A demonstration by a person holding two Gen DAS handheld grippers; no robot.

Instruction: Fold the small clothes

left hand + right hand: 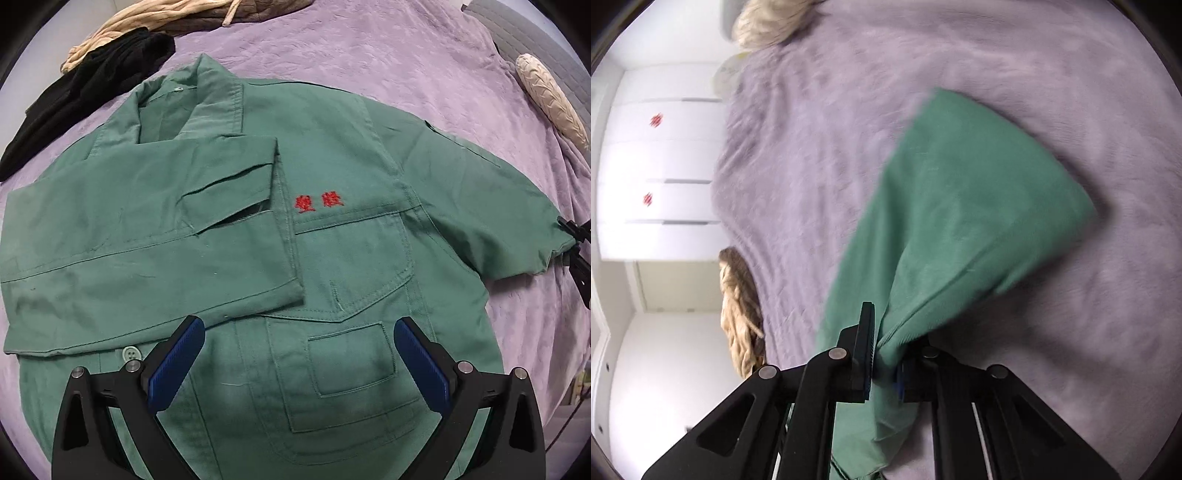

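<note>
While clamped, right hand-held gripper (884,354) pinches green sleeve (960,206).

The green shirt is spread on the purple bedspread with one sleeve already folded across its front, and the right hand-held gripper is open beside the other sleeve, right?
Not quite. The right wrist view shows the right hand-held gripper shut on the green shirt's sleeve, not open beside it. The rest holds: purple bedspread, one sleeve folded across.
</note>
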